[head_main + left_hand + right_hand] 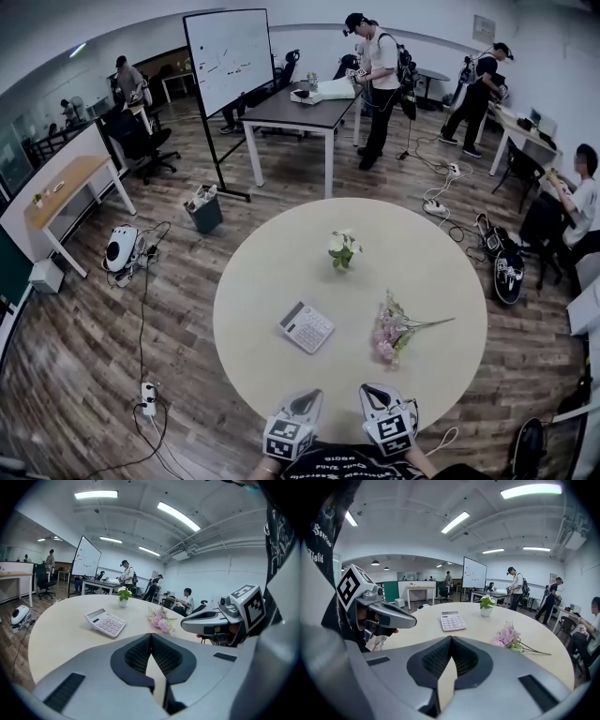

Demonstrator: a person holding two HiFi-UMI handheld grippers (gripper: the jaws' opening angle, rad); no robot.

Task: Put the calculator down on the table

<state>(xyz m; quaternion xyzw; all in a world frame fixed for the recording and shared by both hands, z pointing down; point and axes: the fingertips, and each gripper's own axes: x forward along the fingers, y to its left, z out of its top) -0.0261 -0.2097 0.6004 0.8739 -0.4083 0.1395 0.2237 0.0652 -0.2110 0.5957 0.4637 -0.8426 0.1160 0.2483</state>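
Note:
A white calculator [307, 326] lies flat on the round beige table [281, 262], left of centre; it also shows in the left gripper view [106, 621] and the right gripper view [453, 620]. Nothing touches it. My left gripper [305, 401] hangs at the table's near edge, shut and empty, its pads meeting [151, 639]. My right gripper [376, 394] is beside it, also shut with nothing between its jaws [451, 641]. Both are well short of the calculator.
A small potted plant [342, 250] stands near the table's middle. A bunch of pink flowers [392, 335] lies right of the calculator. Beyond are a whiteboard [230, 58], desks, chairs, several people, and floor cables with a power strip [147, 397].

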